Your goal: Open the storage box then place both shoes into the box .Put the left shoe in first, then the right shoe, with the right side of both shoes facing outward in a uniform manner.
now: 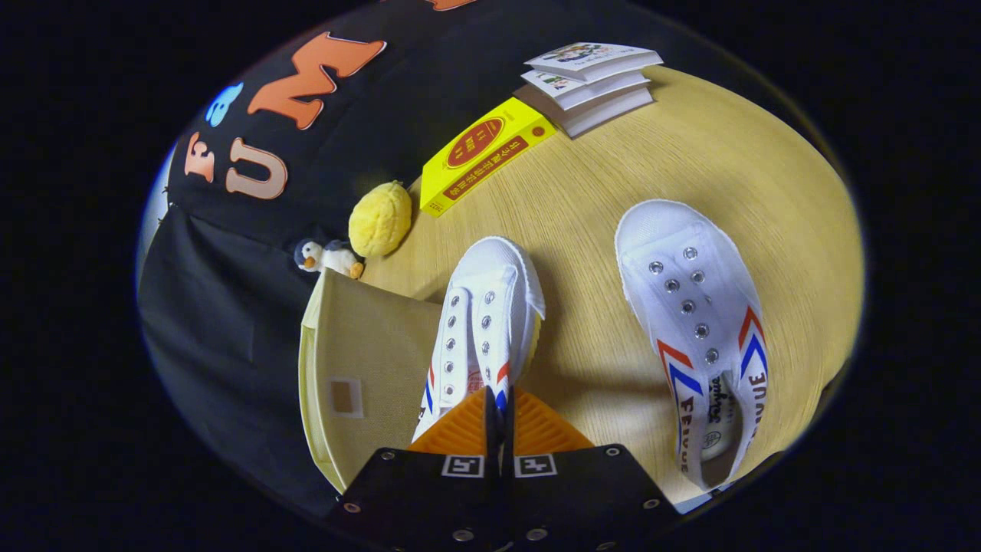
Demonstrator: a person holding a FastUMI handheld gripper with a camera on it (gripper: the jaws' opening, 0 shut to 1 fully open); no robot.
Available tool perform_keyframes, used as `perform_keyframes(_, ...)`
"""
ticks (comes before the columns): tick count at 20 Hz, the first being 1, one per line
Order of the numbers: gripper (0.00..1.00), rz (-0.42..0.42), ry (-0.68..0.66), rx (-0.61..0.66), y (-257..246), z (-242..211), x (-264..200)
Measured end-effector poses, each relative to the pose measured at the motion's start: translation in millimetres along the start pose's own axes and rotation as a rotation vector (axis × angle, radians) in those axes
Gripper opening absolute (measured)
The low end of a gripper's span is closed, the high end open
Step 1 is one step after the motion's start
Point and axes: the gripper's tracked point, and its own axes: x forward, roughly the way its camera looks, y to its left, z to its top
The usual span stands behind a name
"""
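My gripper (496, 405) is shut on the collar of a white canvas shoe (483, 326) with red and blue stripes. The shoe hangs from the fingers, toe pointing away, tilted over the edge of the cream storage box (360, 360). That box lies just left of the fingers with its lid open and its pale inside showing. A second matching white shoe (701, 330) lies flat on the wooden table (598, 222) to the right of the fingers, toe pointing away, opening toward me.
A yellow plush ball (380, 219) and a small penguin toy (329, 257) sit beyond the box. Farther back lie a yellow box (483, 156) and a stack of books (592, 83). The black cloth wall runs along the table's left side.
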Motion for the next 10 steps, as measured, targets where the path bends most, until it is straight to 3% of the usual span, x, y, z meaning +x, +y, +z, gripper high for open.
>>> perform_keyframes(10, 0.0, 0.097, -0.146, -0.067, 90.6, 50.5, -81.5)
